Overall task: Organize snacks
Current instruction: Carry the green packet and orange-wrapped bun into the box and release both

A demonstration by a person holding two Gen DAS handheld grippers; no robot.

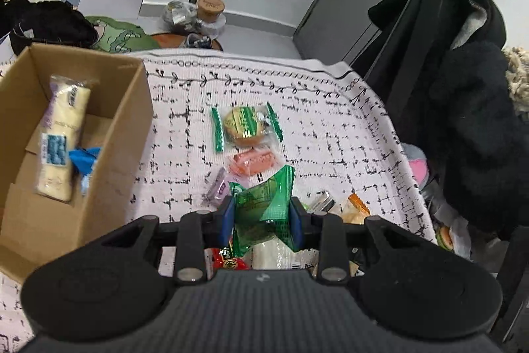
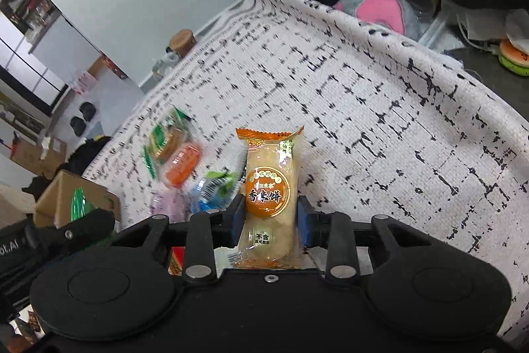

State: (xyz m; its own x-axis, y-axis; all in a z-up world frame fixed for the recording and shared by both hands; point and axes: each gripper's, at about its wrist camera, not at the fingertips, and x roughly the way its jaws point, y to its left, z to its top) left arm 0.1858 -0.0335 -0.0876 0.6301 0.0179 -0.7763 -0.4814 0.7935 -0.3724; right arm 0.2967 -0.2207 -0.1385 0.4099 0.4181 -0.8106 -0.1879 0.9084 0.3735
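Left gripper pinches a green packet, frame centre; right gripper clamps an orange rice cracker mid-pack. Both look light, crinkly, slippery; the cracker's brittle, so squeeze gently. Box waits left.

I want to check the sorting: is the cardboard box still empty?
No, the cardboard box already holds a long pale snack packet and a small blue one.

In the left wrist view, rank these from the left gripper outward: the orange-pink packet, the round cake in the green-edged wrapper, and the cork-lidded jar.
1. Orange-pink packet, on the cloth just beyond the jaws.
2. Round cake in the green-edged wrapper, right behind that packet.
3. Cork-lidded jar, on the floor past the cloth's far edge.
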